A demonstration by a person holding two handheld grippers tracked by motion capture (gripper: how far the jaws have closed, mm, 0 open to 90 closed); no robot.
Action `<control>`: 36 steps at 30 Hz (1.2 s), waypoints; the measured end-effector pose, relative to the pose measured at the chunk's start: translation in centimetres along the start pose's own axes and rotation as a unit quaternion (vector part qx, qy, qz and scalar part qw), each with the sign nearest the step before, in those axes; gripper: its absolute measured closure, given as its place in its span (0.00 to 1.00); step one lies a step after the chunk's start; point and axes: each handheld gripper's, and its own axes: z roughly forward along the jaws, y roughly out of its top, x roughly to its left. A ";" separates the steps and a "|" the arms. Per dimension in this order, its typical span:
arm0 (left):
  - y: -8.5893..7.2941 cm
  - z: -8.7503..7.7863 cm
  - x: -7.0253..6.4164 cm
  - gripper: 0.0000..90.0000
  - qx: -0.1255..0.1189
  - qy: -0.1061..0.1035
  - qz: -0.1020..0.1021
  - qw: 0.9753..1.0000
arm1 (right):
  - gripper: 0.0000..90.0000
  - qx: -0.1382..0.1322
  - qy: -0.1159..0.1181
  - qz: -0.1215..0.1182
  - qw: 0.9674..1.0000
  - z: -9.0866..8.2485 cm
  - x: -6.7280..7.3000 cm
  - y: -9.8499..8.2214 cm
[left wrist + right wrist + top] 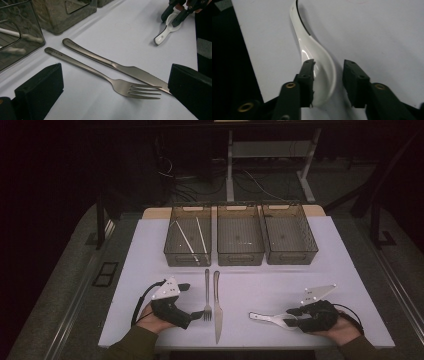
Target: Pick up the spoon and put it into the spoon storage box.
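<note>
From above, my two hands rest low at the near edge of the table [150, 250], palms up under the grippers. My left gripper [196, 314] points inward at the tines of one fork [207, 295], with one knife [217, 305] lying just beyond it, parallel. My right gripper [291, 317] also points inward, its jaws around the bowl of one white spoon [267, 318], the handle running away from the tips. Ahead of both stand three clear bins [240, 241] in a row; the left one holds two white sticks [189, 236].

In my left gripper view, the jaws stand wide apart and hold nothing, with the fork [100, 75] and knife [112, 65] lying between them, the fork nearer. My right gripper [176, 15] sits far ahead on the spoon [166, 31].

In my right gripper view, the spoon's [317, 60] bowl sits between my jaws. The left pad touches its rim, the right pad stands just clear, so the spoon is not yet clamped.
</note>
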 end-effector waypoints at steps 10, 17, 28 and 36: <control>0.0 0.1 -0.1 0.00 0.001 0.000 0.003 1.000 | 0.77 0.015 0.020 -0.006 1.000 0.1 0.3 0.2; 0.0 0.1 -0.1 0.00 0.004 0.000 0.005 1.000 | 0.84 0.016 0.026 0.001 1.000 0.0 0.1 0.2; 0.0 0.1 -0.1 0.00 0.002 -0.002 0.007 1.000 | 0.91 0.007 0.030 0.005 1.000 -0.2 0.2 0.4; -0.2 -0.1 0.2 0.00 -0.005 0.000 0.002 1.000 | 0.91 -0.001 0.024 0.014 1.000 -0.5 -0.1 0.4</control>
